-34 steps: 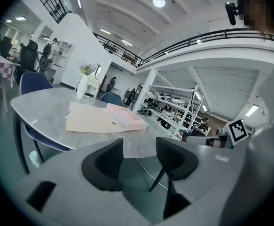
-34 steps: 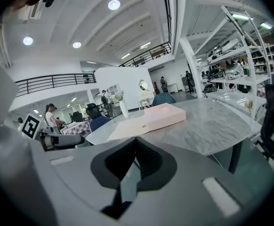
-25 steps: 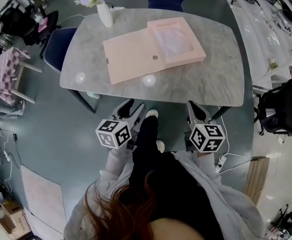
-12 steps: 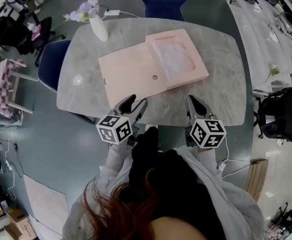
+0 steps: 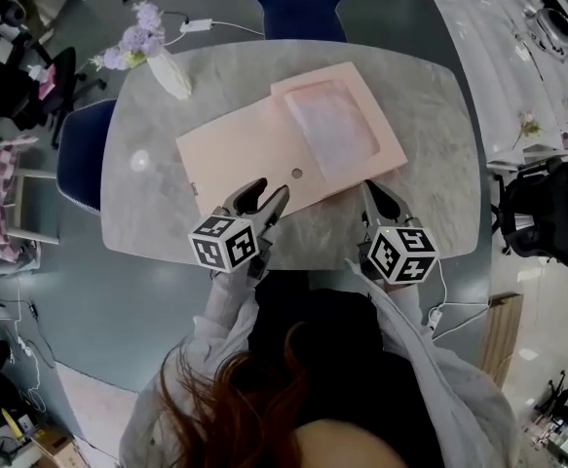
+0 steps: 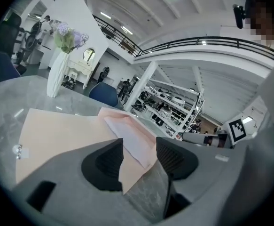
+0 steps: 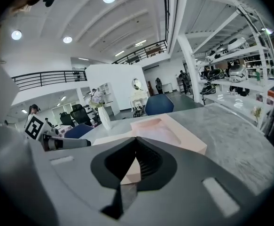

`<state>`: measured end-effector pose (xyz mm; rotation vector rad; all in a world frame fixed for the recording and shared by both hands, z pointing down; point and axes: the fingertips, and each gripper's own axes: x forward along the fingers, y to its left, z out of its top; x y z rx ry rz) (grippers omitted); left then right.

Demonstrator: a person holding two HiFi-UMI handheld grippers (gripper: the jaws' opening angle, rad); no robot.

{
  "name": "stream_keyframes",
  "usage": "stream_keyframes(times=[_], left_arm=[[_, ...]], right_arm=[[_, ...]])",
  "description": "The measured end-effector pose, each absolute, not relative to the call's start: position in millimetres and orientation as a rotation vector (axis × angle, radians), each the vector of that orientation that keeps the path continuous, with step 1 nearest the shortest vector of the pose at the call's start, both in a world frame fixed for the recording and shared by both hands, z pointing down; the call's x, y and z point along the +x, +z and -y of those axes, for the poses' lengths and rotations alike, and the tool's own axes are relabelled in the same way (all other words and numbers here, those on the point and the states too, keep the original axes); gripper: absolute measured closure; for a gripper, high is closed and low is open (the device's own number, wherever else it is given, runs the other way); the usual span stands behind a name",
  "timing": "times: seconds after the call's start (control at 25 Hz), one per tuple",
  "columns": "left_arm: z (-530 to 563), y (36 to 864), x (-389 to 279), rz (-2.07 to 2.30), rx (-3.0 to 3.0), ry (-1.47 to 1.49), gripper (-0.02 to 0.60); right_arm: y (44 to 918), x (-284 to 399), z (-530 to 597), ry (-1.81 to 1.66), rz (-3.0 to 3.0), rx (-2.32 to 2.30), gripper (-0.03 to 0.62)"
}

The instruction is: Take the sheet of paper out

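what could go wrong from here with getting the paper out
1. The sheet lies flat in the recessed tray of the pink box; a claw may pinch the tray wall or crumple the sheet.
2. Nothing holds the box, so it might slide on the table.
3. The right claw is shut and must open first.

One overhead, two low across table point(image 5: 430, 115)

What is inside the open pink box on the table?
A pale sheet lies in the pink box's recessed half. Anything beneath the sheet is covered.
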<state>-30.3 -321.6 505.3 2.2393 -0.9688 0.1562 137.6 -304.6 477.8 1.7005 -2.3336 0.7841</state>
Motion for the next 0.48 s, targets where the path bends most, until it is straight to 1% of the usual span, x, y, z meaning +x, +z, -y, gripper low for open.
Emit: stream_keyframes(times=[0.48], left_arm=[[394.8, 537.4, -11.4, 0.873, 2.233, 0.239, 0.369]], right_arm=[[506.5, 139.8, 348.7, 0.837, 2.238, 1.701, 0.583]])
